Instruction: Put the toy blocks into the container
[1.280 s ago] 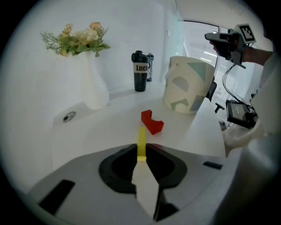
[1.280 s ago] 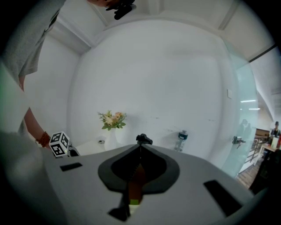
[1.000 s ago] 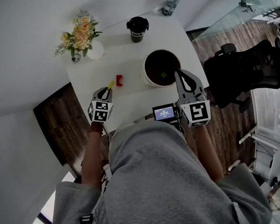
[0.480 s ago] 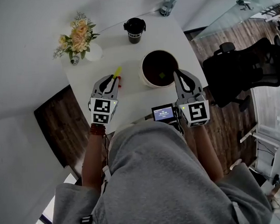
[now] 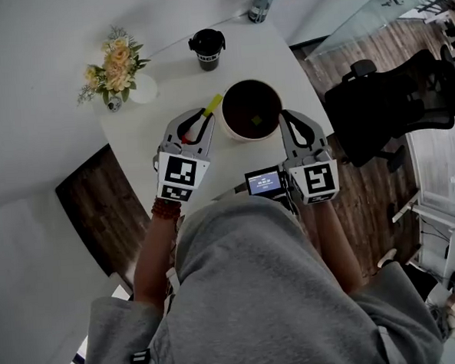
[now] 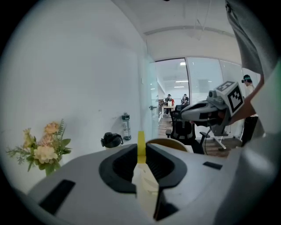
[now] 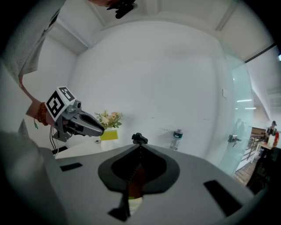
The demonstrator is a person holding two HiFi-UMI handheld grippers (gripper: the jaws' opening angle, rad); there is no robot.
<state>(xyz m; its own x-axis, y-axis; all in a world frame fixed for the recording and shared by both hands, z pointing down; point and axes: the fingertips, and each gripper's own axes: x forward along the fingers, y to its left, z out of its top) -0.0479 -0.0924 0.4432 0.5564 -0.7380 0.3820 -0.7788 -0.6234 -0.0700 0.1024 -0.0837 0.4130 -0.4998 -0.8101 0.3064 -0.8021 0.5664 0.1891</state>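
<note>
the left gripper (image 5: 199,119) has its jaws clamped on a thin yellow toy block (image 5: 212,105), which pokes out past their tips, just beside the round white container (image 5: 229,125). something red (image 5: 188,134) under those jaws is mostly hidden. the right gripper (image 5: 287,118) has its jaws together.

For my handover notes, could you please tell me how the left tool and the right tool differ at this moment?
The left tool is shut on a yellow block; the right tool is shut on nothing. The left tool is at the container's left side, the right tool at its right. Both point roughly the same way.
</note>
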